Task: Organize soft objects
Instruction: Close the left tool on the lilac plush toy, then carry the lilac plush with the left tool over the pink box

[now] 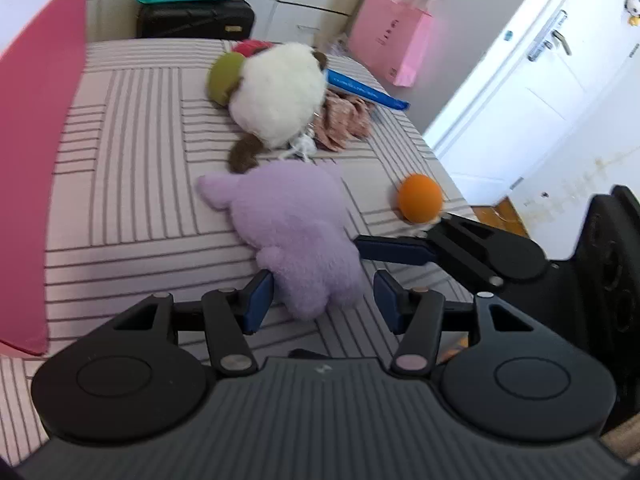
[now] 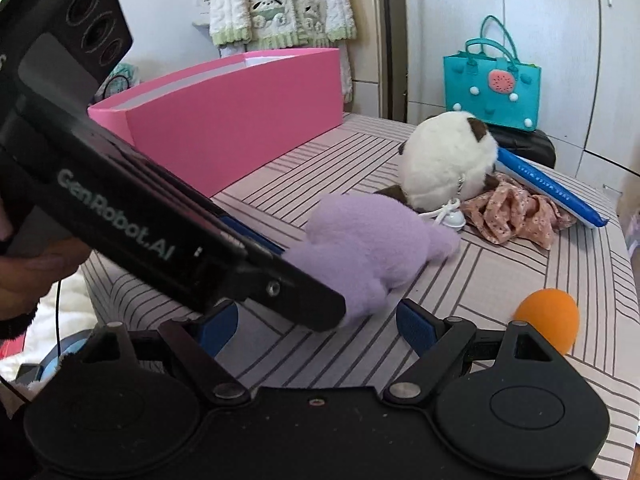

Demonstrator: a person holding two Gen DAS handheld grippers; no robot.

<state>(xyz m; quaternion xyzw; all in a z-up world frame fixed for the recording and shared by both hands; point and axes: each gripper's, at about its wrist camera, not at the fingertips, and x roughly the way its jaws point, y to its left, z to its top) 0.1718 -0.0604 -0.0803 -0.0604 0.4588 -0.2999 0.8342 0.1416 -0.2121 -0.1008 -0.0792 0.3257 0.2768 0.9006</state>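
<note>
A soft purple plush toy (image 1: 292, 236) lies on the bed with the striped pink cover (image 1: 132, 184), near its front edge. The left gripper (image 1: 322, 300) sits low over the near end of this toy. Its two blue-padded fingers (image 1: 256, 300) stand on either side of that end. The left pad touches the fur. The right pad has a small gap beside it, so the toy is not squeezed.

The right gripper (image 2: 316, 326) is just beside the toy too. Its fingers are spread wide, and only striped cover shows between them. One of its fingers reaches to the toy's side in the left wrist view.

A small orange foam ball (image 2: 550, 316) rests close to the bed's right edge, near the right gripper. Farther back lies a round white plush animal with brown ears (image 2: 444, 164). It sits next to a crumpled pink flowered cloth (image 2: 516, 216) and a long blue tube (image 2: 552, 188). A big pink box (image 2: 236, 116) stands along the left edge of the bed.
</note>
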